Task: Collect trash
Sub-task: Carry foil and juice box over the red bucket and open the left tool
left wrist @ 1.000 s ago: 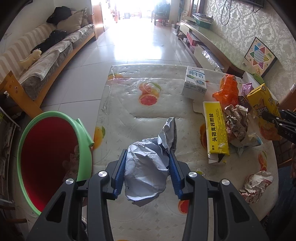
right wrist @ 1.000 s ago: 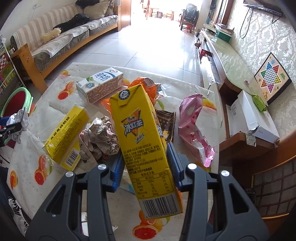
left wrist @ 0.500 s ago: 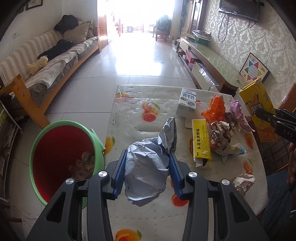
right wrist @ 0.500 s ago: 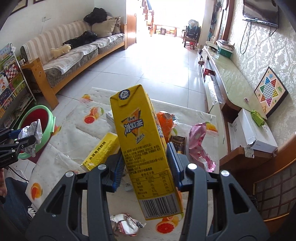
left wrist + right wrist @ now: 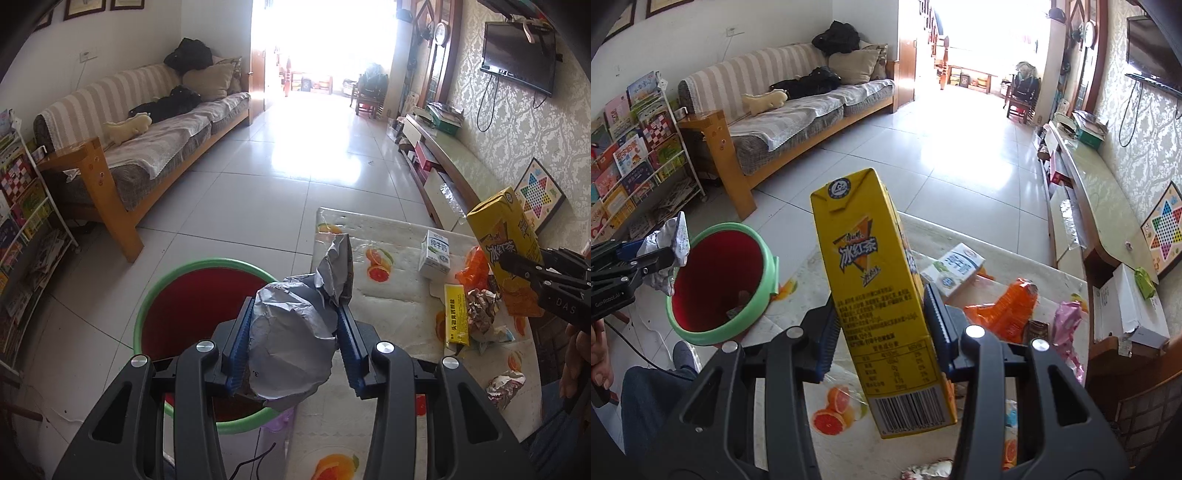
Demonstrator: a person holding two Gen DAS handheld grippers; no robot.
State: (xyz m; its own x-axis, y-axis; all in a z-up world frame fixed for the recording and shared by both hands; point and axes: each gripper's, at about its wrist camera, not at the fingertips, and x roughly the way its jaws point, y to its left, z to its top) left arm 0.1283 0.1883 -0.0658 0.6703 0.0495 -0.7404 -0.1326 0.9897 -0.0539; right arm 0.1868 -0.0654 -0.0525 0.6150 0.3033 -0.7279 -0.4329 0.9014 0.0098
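Note:
My left gripper [image 5: 293, 341] is shut on a crumpled silver wrapper [image 5: 291, 339] and holds it over the near rim of the green bin with a red inside [image 5: 192, 295]. In the right wrist view the left gripper [image 5: 661, 254] with the wrapper [image 5: 670, 240] hangs at the bin's [image 5: 720, 280] left edge. My right gripper [image 5: 882, 325] is shut on a tall yellow iced-tea carton [image 5: 875, 288], raised above the table; it also shows in the left wrist view [image 5: 502, 240].
The fruit-print table [image 5: 391, 310] holds a white milk carton [image 5: 435, 253], a yellow box [image 5: 456, 317], orange [image 5: 1004, 310] and pink [image 5: 1067, 325] wrappers and crumpled foil [image 5: 504, 384]. A sofa [image 5: 147, 147] and bookshelf [image 5: 631, 147] stand left, a low cabinet [image 5: 1086, 177] right.
Both grippers have risen. The left one moved left from over the table to above the bin with the wrapper. The right one lifted the yellow carton clear of the trash pile.

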